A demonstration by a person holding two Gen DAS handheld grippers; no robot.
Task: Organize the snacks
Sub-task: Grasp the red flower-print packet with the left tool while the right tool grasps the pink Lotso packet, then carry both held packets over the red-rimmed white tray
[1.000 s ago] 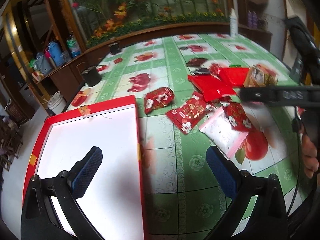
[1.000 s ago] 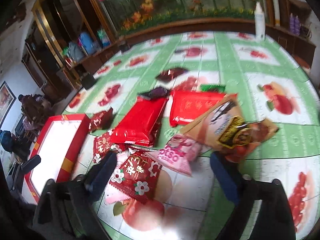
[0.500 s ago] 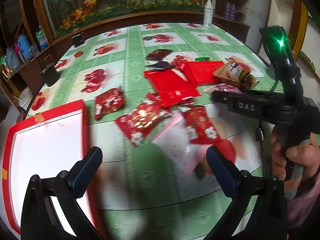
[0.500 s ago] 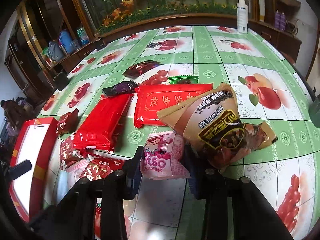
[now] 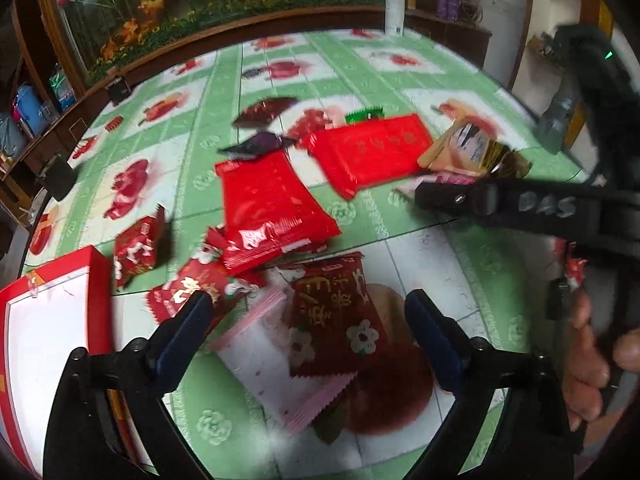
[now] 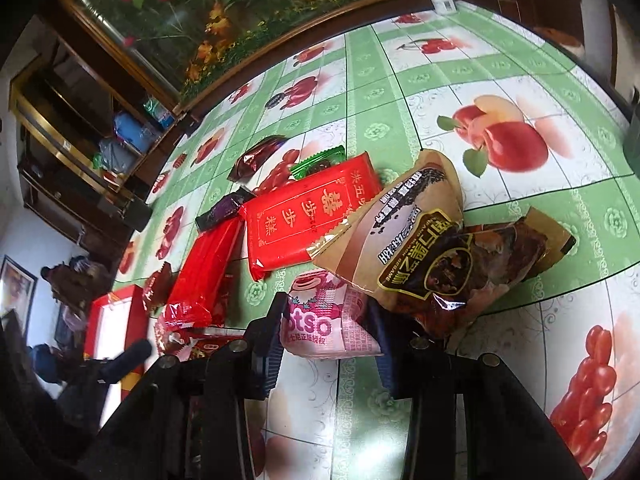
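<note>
My left gripper (image 5: 306,320) is open, its fingers on either side of a dark red flowered snack packet (image 5: 334,316) that lies on a pale pink packet (image 5: 272,364). My right gripper (image 6: 328,340) is shut on a pink "otso" snack pack (image 6: 326,318), which lies partly under a brown sesame snack bag (image 6: 424,240). Two large red packs (image 6: 308,212) (image 6: 204,272) lie behind. The red-rimmed white box (image 5: 48,344) is at the left; it also shows in the right wrist view (image 6: 114,324). The right gripper's arm (image 5: 500,200) crosses the left wrist view.
Small red packets (image 5: 138,246) lie by the box. Dark wrappers (image 6: 256,156) (image 6: 222,212) and a green one (image 6: 318,162) lie farther back on the green fruit-print tablecloth (image 6: 500,68). A white bottle (image 5: 394,8) stands at the far edge. Shelves stand at the left.
My left gripper moved right from over the box to the dark red flowered packet. My right gripper moved forward and closed on the pink pack.
</note>
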